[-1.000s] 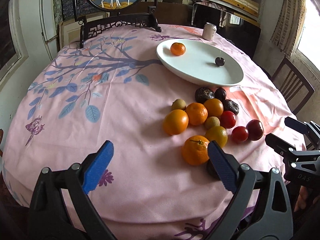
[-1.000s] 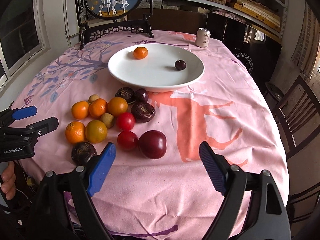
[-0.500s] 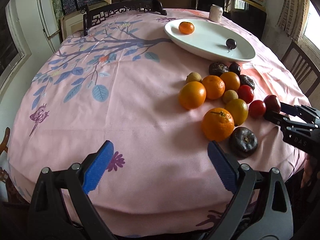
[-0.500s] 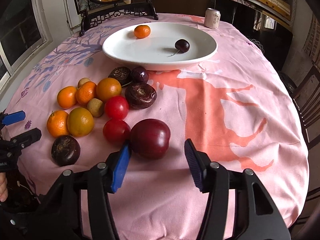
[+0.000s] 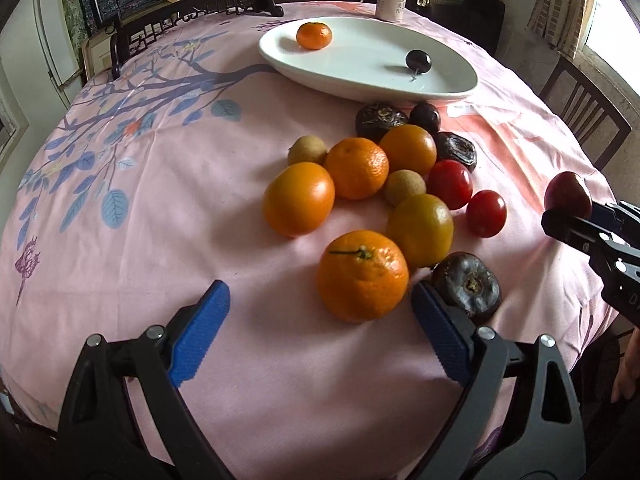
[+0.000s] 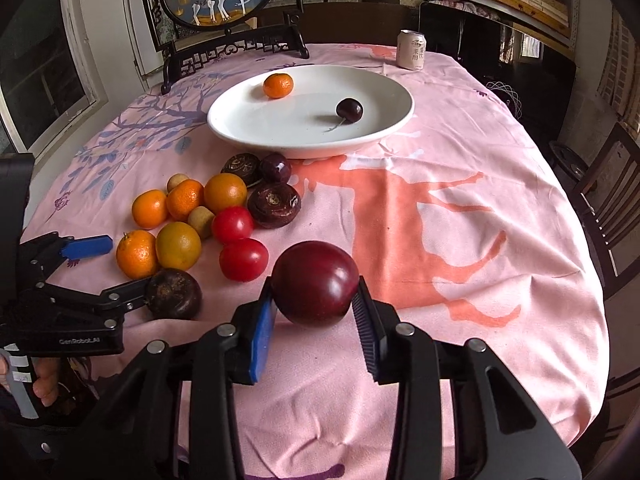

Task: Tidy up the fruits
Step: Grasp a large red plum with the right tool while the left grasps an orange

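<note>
The right hand-held gripper [image 6: 314, 322] has its blue-padded fingers pressed against both sides of a large, glossy dark red plum [image 6: 315, 282], holding it above the pink printed cloth of the table [image 6: 460, 208]. In the left wrist view the same plum [image 5: 568, 196] shows at the right edge, clear of the pile. The left hand-held gripper [image 5: 320, 340] is spread wide and holds nothing; its right blue pad sits just beside a dark brown, flattened round fruit [image 5: 466, 290], and a bumpy orange tangerine with a green stem [image 5: 362, 276] lies just ahead between its fingers.

On the cloth the loose pile counts five orange citrus fruits: that tangerine, a greenish-orange one [image 5: 420, 230] touching it, a smooth orange [image 5: 298, 199], another bumpy tangerine [image 5: 356, 168] and a further smooth orange [image 5: 408, 150]. There are two small tan round fruits [image 5: 307, 150] [image 5: 405, 187], two red tomatoes [image 5: 450, 184] [image 5: 486, 213], and three dark brown flattened fruits in all, the other two [image 5: 380, 118] [image 5: 456, 151] at the far side of the pile. One small dark purple round fruit [image 5: 425, 117] lies near the dish.

The white oval dish [image 6: 248, 128] holds two things, well apart: one small tangerine [image 6: 278, 85] and one dark cherry with a stem [image 6: 349, 110].

Behind it stands one pale drink can [image 6: 412, 49] with printed characters too small to read. The left hand-held gripper's black body reads "GenRobot.AI" in the right wrist view.
</note>
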The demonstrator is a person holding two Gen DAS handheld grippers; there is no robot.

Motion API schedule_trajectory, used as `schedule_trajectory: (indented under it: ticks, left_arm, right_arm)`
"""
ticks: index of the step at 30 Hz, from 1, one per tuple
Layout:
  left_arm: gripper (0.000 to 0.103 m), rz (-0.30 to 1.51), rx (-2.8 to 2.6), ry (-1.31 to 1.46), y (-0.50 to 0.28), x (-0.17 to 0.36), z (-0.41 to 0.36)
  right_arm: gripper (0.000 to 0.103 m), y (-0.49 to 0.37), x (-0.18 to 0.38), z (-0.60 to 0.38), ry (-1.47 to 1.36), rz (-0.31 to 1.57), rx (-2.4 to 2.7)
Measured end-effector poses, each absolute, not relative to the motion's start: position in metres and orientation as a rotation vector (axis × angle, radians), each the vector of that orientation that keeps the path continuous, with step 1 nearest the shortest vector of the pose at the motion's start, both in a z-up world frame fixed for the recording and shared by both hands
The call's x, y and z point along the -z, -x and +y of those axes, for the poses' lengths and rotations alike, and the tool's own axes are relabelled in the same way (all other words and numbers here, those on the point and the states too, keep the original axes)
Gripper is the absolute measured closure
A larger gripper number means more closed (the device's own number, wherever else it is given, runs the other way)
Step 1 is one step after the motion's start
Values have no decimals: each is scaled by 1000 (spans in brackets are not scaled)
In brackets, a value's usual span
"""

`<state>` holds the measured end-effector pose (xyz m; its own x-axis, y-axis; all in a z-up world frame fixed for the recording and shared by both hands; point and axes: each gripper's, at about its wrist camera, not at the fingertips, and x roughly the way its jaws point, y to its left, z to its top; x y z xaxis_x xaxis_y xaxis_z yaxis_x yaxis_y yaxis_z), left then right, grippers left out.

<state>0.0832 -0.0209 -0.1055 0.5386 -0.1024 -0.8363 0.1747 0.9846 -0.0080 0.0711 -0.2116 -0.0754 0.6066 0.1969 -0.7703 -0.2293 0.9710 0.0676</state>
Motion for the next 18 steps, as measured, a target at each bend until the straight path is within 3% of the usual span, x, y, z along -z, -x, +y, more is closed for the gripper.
schedule_trajectory:
  ticks: [2,3,4,18]
  left_arm:
    - [30,976,180,-92,-84,104,-28]
    - [55,968,192,-96,-82,101,-31]
    - [62,964,201,-94,-81,99,-32]
    - [63,875,243,10,-68,57,-10]
  right_arm:
    - [65,-70,74,-211,35,881,-246]
    - [65,-69,73,-212,31,880,-247]
    - [65,-68,72,-212,28,879,-248]
    - [65,-66,60,-207,8,850,-266]
